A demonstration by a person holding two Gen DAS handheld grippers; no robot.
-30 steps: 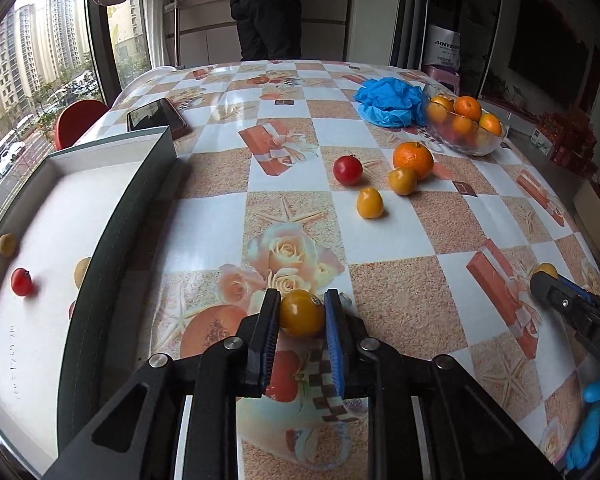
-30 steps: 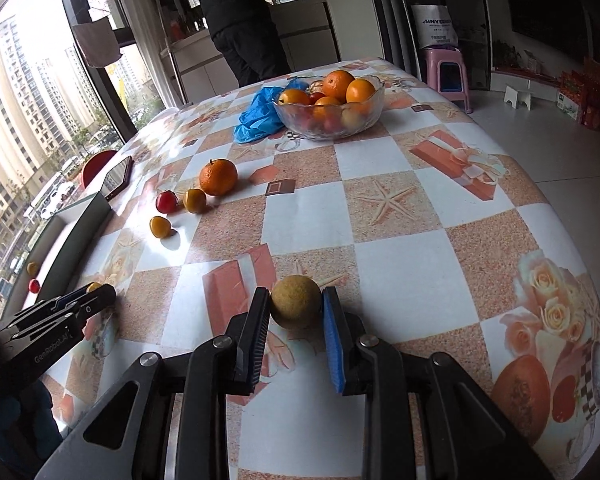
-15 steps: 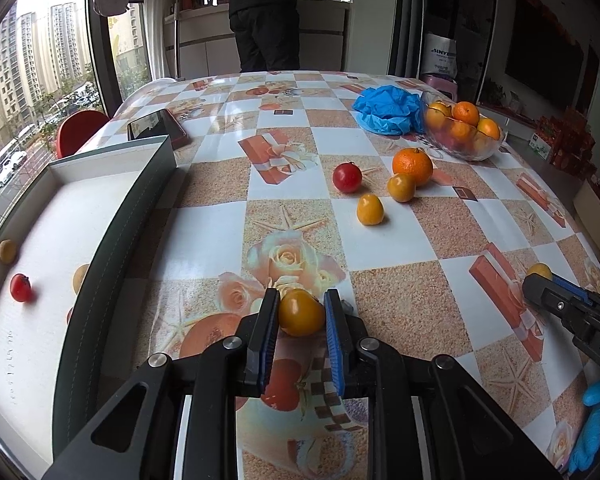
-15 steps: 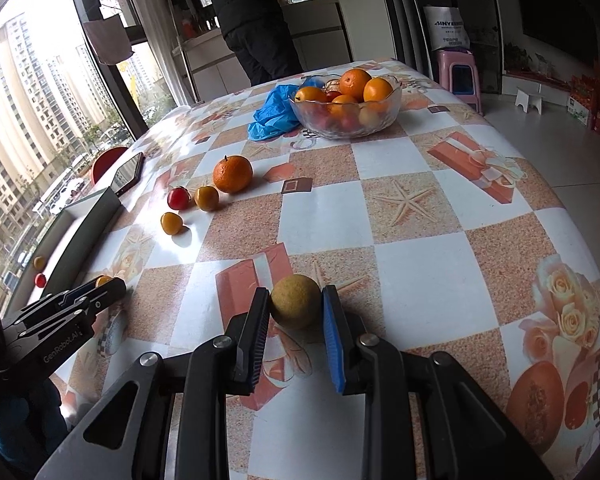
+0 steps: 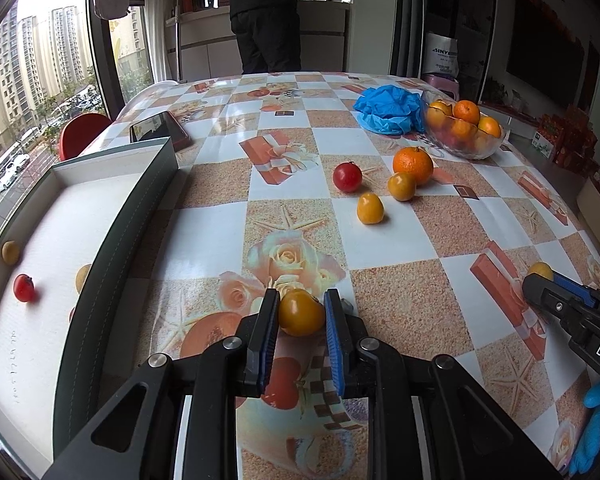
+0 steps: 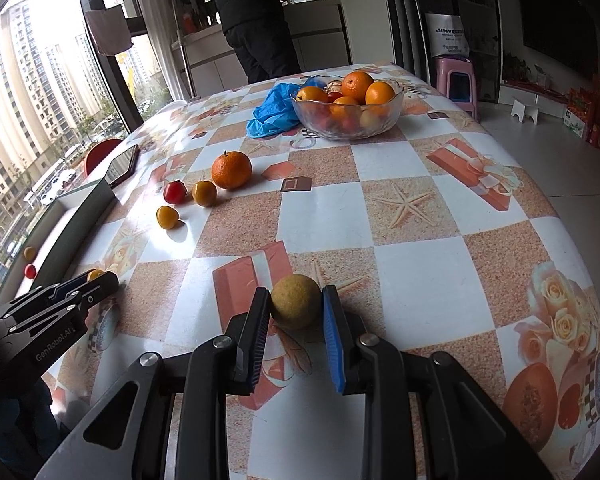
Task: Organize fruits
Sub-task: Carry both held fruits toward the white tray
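My left gripper [image 5: 301, 310] is shut on a small orange-yellow tomato [image 5: 300, 312], held above the tablecloth near the grey box [image 5: 132, 216]. My right gripper [image 6: 295, 304] is shut on a round tan fruit [image 6: 295, 300] over the table's near right. On the table lie a red tomato [image 5: 347, 177], a big orange [image 5: 413, 165] and two small orange fruits [image 5: 370, 209] [image 5: 401, 186]. A glass bowl [image 5: 462, 136] at the back right holds oranges. The box holds a red tomato [image 5: 24, 288] and tan fruits [image 5: 10, 251].
A blue plastic bag [image 5: 388, 109] lies beside the bowl. A phone [image 5: 158, 128] lies behind the box. A red chair [image 5: 82, 132] stands at the table's far left edge. A person [image 5: 266, 16] stands at the counter behind the table.
Both grippers have lifted slightly with their fruits held, so the views tilt up and show more of the room. The fruits on the table have not moved.
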